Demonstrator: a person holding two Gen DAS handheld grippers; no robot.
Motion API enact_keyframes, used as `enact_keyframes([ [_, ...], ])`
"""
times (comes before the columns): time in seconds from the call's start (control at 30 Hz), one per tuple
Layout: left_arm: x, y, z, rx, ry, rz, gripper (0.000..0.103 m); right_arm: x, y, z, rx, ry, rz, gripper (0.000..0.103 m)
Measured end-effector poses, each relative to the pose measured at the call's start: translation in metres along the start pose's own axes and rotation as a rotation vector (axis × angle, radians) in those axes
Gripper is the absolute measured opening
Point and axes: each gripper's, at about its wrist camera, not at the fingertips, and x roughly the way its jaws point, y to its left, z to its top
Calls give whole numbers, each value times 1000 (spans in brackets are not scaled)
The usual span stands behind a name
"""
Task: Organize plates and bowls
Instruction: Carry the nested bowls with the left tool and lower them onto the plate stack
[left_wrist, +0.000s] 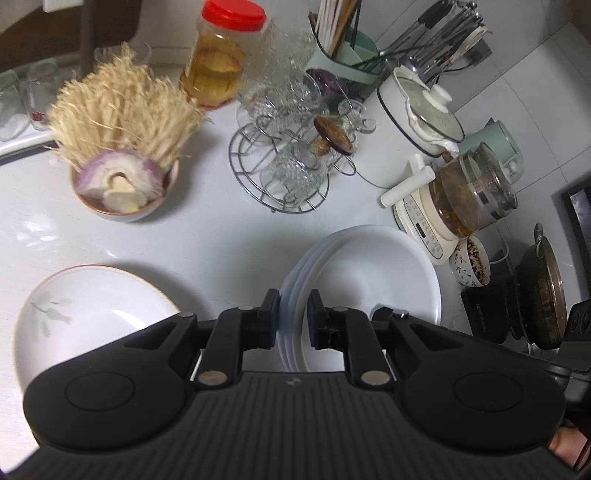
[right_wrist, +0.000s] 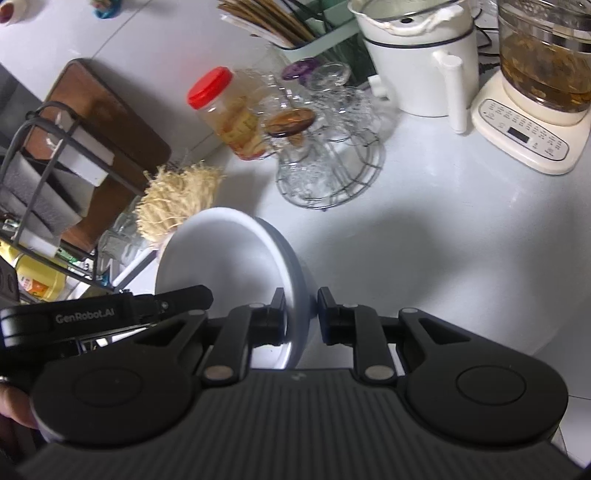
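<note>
Both grippers pinch opposite rims of the stack of white plates (left_wrist: 373, 280), left gripper (left_wrist: 292, 319) and right gripper (right_wrist: 301, 317) holding it above the counter (left_wrist: 207, 240), so stacking seems partly done; the floral plate (left_wrist: 85, 314) and the bowl of vegetables (left_wrist: 123, 192) remain unsorted.

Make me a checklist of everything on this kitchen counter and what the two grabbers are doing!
Surface: white counter, glossy.
Job's things: stack of white plates gripped at both edges; flower-patterned plate beside it.
Clutter: bowl of onion and dried roots, red-lidded jar, glass cup rack, glass kettle.
Grippers: left gripper and right gripper both clamp the stack's rim.
Cables: dark cord behind the kettle.
Surroundings: tiled wall.
</note>
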Motion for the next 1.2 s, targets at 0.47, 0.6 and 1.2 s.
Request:
enact_keyframes([
  [0.47,-43,57,-26,-83,-49,37,17,15,49,-23,-76,41,54,20],
  [0.6,-50,73,-35,-115,-68,54,17,25,63,-30,-99,72,71,20],
  [1.2,-39,149,-62,-273,-76,101,17,93,97,-50,-183,234,78,20],
])
